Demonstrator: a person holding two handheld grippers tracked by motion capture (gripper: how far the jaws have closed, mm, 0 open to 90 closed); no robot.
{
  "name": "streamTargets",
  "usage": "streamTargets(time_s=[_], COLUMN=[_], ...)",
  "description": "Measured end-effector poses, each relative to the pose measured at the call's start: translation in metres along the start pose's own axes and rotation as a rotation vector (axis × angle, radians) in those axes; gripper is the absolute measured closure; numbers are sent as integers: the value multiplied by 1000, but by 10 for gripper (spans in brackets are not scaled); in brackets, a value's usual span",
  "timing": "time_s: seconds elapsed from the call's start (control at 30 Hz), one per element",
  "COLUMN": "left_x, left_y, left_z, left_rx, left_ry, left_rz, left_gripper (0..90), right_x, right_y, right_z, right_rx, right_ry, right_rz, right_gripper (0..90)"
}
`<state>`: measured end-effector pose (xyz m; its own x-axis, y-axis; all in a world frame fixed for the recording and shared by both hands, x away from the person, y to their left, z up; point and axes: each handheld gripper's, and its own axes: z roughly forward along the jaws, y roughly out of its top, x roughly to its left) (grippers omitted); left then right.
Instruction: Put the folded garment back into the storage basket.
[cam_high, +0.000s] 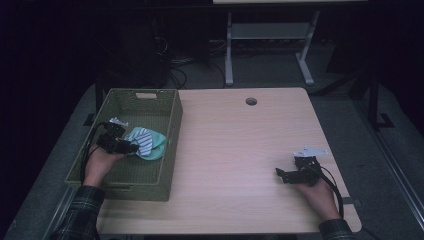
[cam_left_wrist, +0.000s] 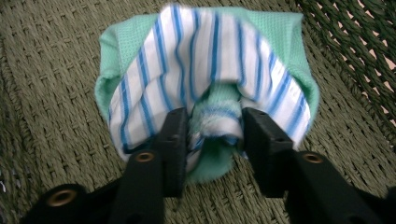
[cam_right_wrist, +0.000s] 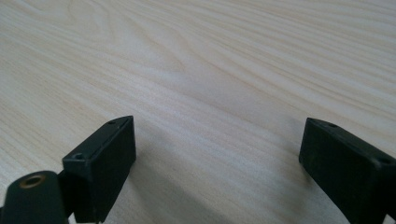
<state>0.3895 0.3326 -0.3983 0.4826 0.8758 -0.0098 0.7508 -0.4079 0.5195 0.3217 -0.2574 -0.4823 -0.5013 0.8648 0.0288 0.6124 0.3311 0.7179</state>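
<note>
A green woven basket (cam_high: 172, 135) is set on the left part of the pale wood worktop (cam_high: 240, 150), its right wall standing between the bundle inside and the bare worktop. The left tongs (cam_left_wrist: 212, 135) are narrowed onto a fold of the mint and blue-striped cloth (cam_left_wrist: 205, 60), which is seen over the basket floor near that wall. The right tongs (cam_right_wrist: 217, 154) are spread wide, nothing held, low over bare wood near the worktop's right edge, with open surface between them and the basket.

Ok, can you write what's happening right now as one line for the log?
left gripper: shut on striped green cloth | cloth: inside woven basket | right gripper: open, holding nothing, over wooden table
</note>
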Motion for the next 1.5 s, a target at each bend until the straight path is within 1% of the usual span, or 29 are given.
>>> streamTargets(time_s=[0.13,0.23,0.27,0.47,0.53,0.67,0.77,0.93,1.0,1.27,1.33,1.4,1.5], left_x=[0,0,0,1,1,1,1,1,1,-4,-6,-9,-13], left_y=[0,0,0,0,0,0,1,3,3,6,7,9,12], left_z=[0,1,2,2,2,-1,-4,-10,-12,-22,-24,-27,-31], left_rx=[-7,-19,-26,-30,-38,-52,-53,-77,-80,-106,-117,-117,-126], left_ry=[2,7,5,-3,-11,-23,-26,-25,-28,-38,-46,-44,-53], left_rz=[2,3,-6,-7,-6,-9,-4,-7,0,0,-9,-1,5], left_gripper=[398,322,294,162,136,127,128,128,129,130,133,133,136], right_x=[0,0,0,0,0,0,0,0,0,0,0,0,0], right_y=[0,0,0,0,0,0,0,0,0,0,0,0,0], right_z=[0,0,0,0,0,0,0,0,0,0,0,0,0], right_rx=[0,0,0,0,0,0,0,0,0,1,0,0,1], right_ry=[0,0,0,0,-1,0,0,0,0,0,0,0,0], right_rz=[0,0,0,0,0,1,0,0,0,0,0,1,-1], right_gripper=[105,105,105,105,104,104,105,104,104,105,104,104,104])
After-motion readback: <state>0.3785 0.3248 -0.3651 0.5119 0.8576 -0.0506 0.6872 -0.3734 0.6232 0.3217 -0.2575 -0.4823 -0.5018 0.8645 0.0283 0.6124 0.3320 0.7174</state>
